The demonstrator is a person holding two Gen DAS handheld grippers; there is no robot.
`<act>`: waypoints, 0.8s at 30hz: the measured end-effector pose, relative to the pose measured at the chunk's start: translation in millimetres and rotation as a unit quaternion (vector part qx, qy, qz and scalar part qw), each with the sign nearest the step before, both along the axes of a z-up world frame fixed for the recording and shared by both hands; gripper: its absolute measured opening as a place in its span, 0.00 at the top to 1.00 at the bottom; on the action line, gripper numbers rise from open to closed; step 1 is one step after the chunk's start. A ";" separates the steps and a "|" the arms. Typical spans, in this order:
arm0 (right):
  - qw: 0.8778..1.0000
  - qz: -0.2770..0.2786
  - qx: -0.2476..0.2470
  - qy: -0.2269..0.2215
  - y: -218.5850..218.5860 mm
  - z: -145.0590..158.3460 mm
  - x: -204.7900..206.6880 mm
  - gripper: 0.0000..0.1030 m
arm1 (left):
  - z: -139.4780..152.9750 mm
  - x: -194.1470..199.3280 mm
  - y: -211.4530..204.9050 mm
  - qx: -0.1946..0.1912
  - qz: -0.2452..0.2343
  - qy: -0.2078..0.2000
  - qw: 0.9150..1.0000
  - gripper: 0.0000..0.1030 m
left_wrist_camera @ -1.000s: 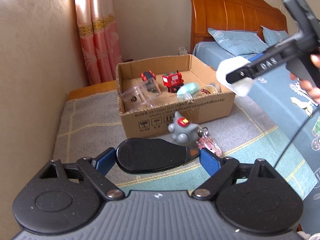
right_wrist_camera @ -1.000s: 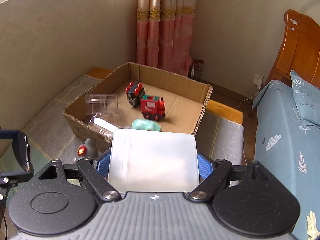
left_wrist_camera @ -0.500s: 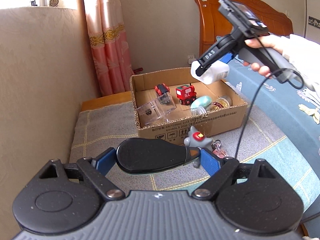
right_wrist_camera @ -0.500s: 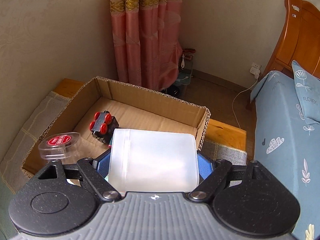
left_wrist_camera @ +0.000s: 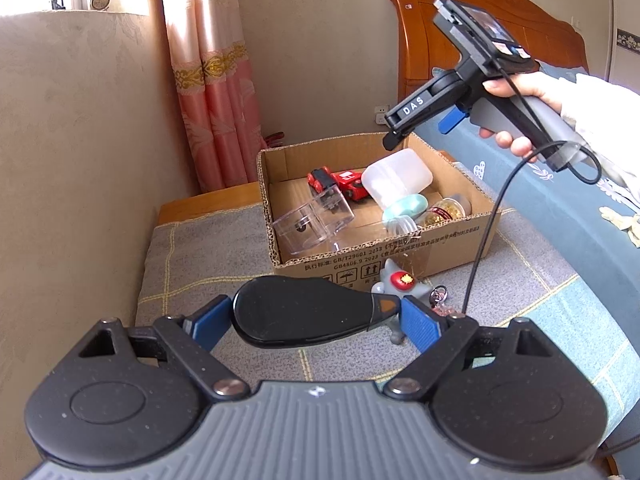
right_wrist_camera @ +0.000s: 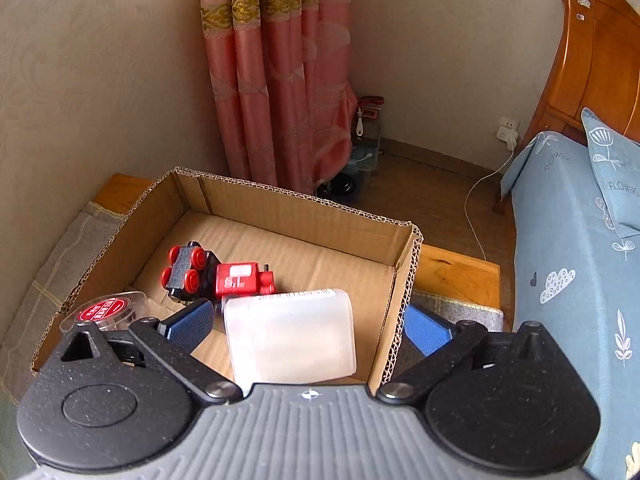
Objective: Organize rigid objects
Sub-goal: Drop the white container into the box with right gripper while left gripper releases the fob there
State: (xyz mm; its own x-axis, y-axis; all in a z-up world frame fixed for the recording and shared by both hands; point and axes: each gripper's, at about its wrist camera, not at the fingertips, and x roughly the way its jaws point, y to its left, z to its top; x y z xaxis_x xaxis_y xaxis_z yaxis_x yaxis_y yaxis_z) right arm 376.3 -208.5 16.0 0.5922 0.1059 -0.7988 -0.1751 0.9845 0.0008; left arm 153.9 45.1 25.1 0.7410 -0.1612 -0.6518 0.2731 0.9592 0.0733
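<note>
Cardboard makes up the open box (left_wrist_camera: 384,256) that sits on a grey checked blanket (left_wrist_camera: 200,264), and most of the small things lie inside it. The right gripper (right_wrist_camera: 308,326) hangs over the box's near right corner, held in a person's hand (left_wrist_camera: 516,120). Its jaws have just been opening and now stand wide apart, the blue pads clear of the white plastic container (right_wrist_camera: 292,336) between them. Seen from the left wrist, that container (left_wrist_camera: 396,178) sits tilted inside the box, leaning on the other items, below the gripper's tip.

Behind it, toward twelve o'clock in the box, lie two red toy trains (right_wrist_camera: 218,274), one tipped so its wheels show. At about nine o'clock in the box rests a clear plastic case (left_wrist_camera: 314,218) and a round clear tub with a red label (right_wrist_camera: 106,310). A mint green oval object (left_wrist_camera: 404,208) and a small jar of gold bits (left_wrist_camera: 446,210) lie near the front wall.

The left gripper (left_wrist_camera: 316,314) stays low over the blanket at six o'clock from the box, its blue pads pressed on both ends of a black oval object (left_wrist_camera: 308,314). Just outside the box front, a grey shark-like toy (left_wrist_camera: 400,282) lies on the blanket with a pink trinket (left_wrist_camera: 440,300) beside it.
</note>
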 end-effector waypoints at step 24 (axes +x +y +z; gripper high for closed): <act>0.998 0.046 0.008 -0.031 -7.1 25.1 -110.6 0.00 | 32.6 143.7 -38.1 0.028 -0.053 0.008 0.998 0.13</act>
State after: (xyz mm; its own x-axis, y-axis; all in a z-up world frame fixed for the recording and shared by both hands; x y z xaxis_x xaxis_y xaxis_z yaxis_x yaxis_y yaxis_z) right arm 265.7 -215.6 41.2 0.6281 0.1755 -0.7581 -0.2654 0.9641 0.0033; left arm 297.6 7.0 57.7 0.7105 -0.2010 -0.6743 0.3749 0.9191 0.1210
